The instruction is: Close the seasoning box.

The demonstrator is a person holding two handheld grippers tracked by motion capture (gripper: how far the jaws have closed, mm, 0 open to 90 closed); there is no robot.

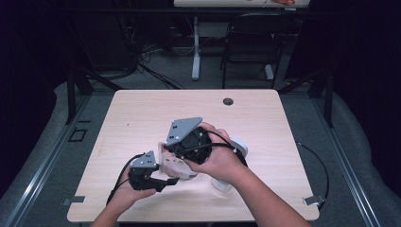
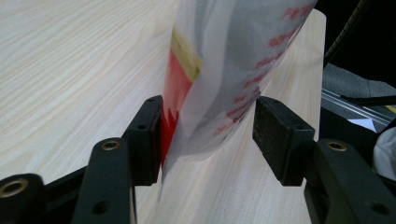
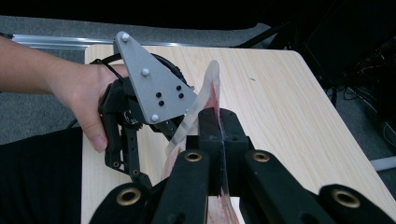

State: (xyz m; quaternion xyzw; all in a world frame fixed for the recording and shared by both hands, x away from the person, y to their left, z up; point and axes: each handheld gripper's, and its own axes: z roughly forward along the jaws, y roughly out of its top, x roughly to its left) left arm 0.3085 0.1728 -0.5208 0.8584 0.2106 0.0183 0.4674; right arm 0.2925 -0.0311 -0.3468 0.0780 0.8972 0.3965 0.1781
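Centrally over the pale wooden tabletop point(image 1: 142, 113), two hands each hold a gripper. Between them hangs a clear plastic bag point(image 2: 219, 84) with red print, held above the surface. The right gripper point(image 3: 219, 126) has its fingers clamped tight on the bag's edge. The left gripper point(image 2: 208, 135) has its fingers spread apart around the bag's lower corner, one finger point(image 2: 149, 135) touching it.

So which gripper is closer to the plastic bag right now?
Right. The right gripper is shut on the plastic bag, pinching its edge. The left gripper straddles the bag with open jaws; one pad seems to touch it, the other stands clear.
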